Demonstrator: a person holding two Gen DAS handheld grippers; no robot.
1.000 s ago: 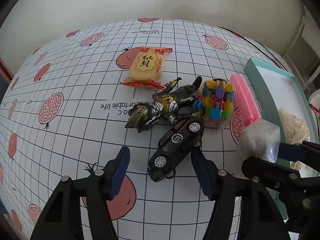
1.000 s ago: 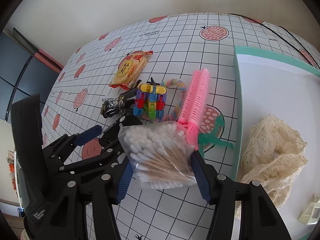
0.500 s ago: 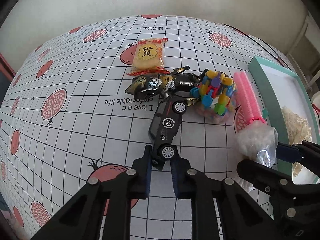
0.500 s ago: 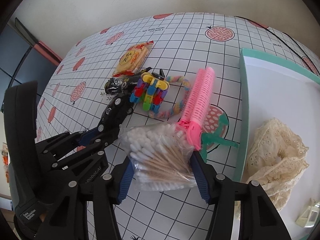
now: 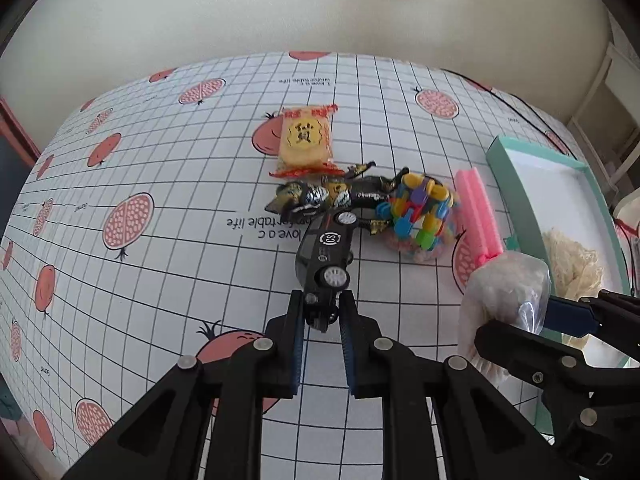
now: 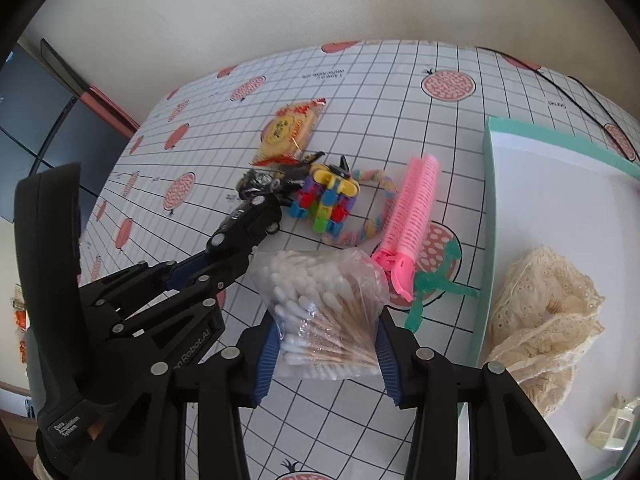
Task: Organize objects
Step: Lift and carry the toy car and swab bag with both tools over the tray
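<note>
Tabletop (image 5: pixel 168 280): flat, covered in a gridded cloth with red fruit prints; far edge bent by the fisheye lens, near edge cut off below both claws.
Tray (image 6: pixel 490 216): teal rim, white floor, at the right of the tabletop; probably the place for the loose things; far corner and near end out of frame.
Lace cloth (image 6: pixel 548 312): soft, limp, already in the tray; folds hide whatever may lie under it.
Right claw (image 6: pixel 326 354): closed partway on the bag of cotton swabs, blue pads pressing its two sides, held near the tray rim.
Bag of cotton swabs (image 6: pixel 324 312): light, squashy, slick film; likely to slide or bulge, so best gripped across the packed middle, as now.
Left claw (image 5: pixel 322 320): closed narrow on the near end of the toy car.
Toy car (image 5: pixel 326 256): black, hard, stiff, probably light; smooth shell and rolling wheels likely slippery, end grip may let it swing; firmer across the body. Far end among the pile, touching or lifted clear not readable.
Hair roller (image 6: pixel 414 216): pink, ridged, light, lying just beside the tray.
Block toy (image 5: pixel 420 212): bright plastic, rigid, may come apart if squeezed.
Snack packet (image 5: pixel 306 140): crinkly wrapper, contents likely brittle.
Figure (image 5: pixel 320 196): dark, gold-trimmed, partly behind the toy car; shape hard to make out.
</note>
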